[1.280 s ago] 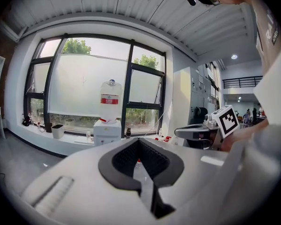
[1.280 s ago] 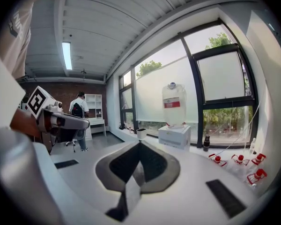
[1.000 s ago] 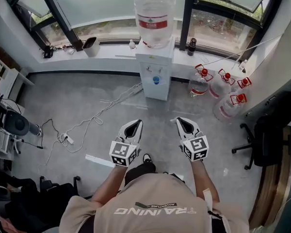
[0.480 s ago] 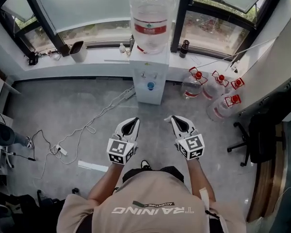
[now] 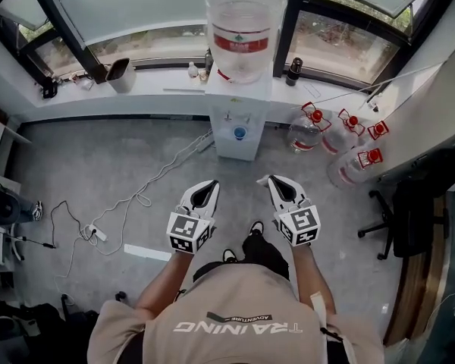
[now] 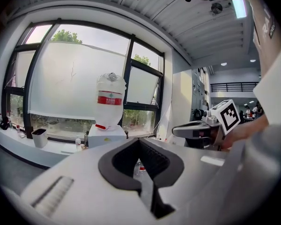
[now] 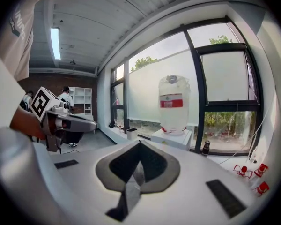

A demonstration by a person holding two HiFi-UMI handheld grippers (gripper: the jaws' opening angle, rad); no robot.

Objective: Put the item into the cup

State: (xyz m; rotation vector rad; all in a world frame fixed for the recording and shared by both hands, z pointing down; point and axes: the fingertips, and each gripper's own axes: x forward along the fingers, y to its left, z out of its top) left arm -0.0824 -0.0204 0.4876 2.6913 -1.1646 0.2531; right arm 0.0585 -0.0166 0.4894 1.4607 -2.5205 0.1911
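Both grippers are held out in front of the person, above a grey floor. My left gripper point(image 5: 205, 185) has its jaws closed together with nothing between them, and my right gripper point(image 5: 272, 180) is likewise shut and empty. Ahead of them stands a white water dispenser point(image 5: 239, 123) with a large clear bottle point(image 5: 243, 21) on top. In the left gripper view the left gripper point(image 6: 139, 140) points at the dispenser point(image 6: 105, 136); the right gripper point(image 7: 139, 143) also faces the dispenser point(image 7: 171, 137). A dark cup-like container point(image 5: 120, 74) sits on the window sill. I cannot tell which thing is the item.
Spare water jugs point(image 5: 340, 139) with red caps lie right of the dispenser. A black office chair point(image 5: 409, 211) stands at far right. White cable point(image 5: 155, 177) and a power strip point(image 5: 98, 233) trail across the floor at left. A dark bottle point(image 5: 293, 70) and small bottle point(image 5: 192, 69) stand on the sill.
The person has stepped towards the dispenser, one foot now forward. Both grippers stay shut and side by side, drawn slightly nearer the dispenser.
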